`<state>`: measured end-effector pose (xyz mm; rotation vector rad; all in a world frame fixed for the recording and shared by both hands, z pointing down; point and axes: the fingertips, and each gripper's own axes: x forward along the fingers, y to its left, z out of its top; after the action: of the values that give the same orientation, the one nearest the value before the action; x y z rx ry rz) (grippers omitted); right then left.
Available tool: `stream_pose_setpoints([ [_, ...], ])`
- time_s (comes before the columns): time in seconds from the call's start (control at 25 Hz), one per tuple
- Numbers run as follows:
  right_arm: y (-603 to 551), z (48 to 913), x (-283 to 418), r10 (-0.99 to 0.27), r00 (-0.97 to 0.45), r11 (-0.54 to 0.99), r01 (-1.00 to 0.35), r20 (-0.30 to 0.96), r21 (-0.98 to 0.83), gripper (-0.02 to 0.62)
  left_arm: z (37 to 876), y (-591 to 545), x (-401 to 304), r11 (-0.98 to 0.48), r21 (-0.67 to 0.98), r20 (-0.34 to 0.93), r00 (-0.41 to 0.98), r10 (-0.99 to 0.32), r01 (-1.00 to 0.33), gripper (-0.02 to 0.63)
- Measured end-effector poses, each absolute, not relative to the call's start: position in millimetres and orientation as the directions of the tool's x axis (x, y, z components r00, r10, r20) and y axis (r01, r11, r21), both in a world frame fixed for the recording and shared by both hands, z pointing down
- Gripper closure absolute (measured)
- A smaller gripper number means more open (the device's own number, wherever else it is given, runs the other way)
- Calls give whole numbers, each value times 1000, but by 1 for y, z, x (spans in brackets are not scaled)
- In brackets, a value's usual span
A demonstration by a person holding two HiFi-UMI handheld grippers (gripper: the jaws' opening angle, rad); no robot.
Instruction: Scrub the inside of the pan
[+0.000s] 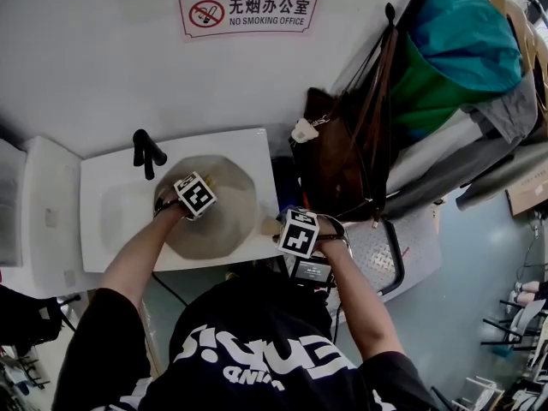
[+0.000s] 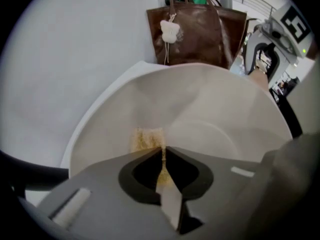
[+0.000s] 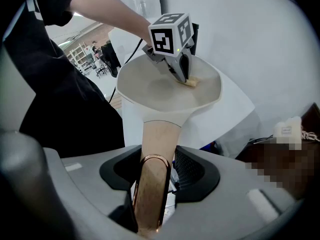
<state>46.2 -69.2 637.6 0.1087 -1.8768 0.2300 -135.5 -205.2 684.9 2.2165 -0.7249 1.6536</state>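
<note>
Over the sink: a pale, wide pan (image 1: pixel 233 223) sits above the basin of a white sink (image 1: pixel 111 197); no view shows whether it rests on the basin.
Pan handle: the beige handle (image 3: pixel 159 136) runs from the pan's rim towards the person and ends in a copper-coloured loop (image 3: pixel 150 194).
Right gripper: the right gripper (image 3: pixel 156 160) has its jaws clamped on the handle, which fills the gap between them just above the loop. In the head view it sits at the sink's right edge.
Left gripper: the left gripper (image 2: pixel 163 152) reaches down into the pan, with its jaws nearly together and pinching a thin yellow sponge (image 2: pixel 146 139).
Sponge: its free end lies against the inner wall of the pan, on the side away from the handle; the right gripper view shows it touching that surface under the jaw tips.
Pan inside: smooth and off-white, with a flat round floor and sloping sides.
Faucet: a black faucet (image 1: pixel 145 151) stands at the back of the sink, beside the pan.
Wall: a no-smoking sign (image 1: pixel 248 11) hangs above.
Right of sink: a brown bag (image 2: pixel 200 34) hangs close by, with a small cream charm (image 2: pixel 169 31) on it.
</note>
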Motion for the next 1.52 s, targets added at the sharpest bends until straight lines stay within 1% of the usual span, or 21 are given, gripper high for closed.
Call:
stream_pose_setpoints([
  [0.24,-69,637,46,42,-324,976,-191,945,-108,397,695,-177,-168,-863,-39,985,124,-117,-504,584],
  [0.44,-70,637,46,39,-325,976,-191,945,-106,397,697,-149,-178,-877,21,995,92,-27,-480,584],
  [0.56,-70,637,45,36,-325,976,-192,945,-103,397,698,-128,-188,-868,71,997,57,49,-491,584],
  [0.8,-70,637,45,38,-325,976,-191,945,-105,397,693,-91,-172,-853,214,977,128,173,-477,584],
  [1.08,-69,637,46,38,-325,975,-195,945,-106,397,694,-59,-138,-808,379,922,253,292,-452,584],
  [1.32,-69,637,45,41,-329,974,-196,944,-110,397,693,-50,-107,-793,444,887,330,323,-418,584],
  [1.52,-69,637,45,46,-332,974,-196,942,-117,397,693,-59,-82,-780,463,865,409,292,-421,583],
])
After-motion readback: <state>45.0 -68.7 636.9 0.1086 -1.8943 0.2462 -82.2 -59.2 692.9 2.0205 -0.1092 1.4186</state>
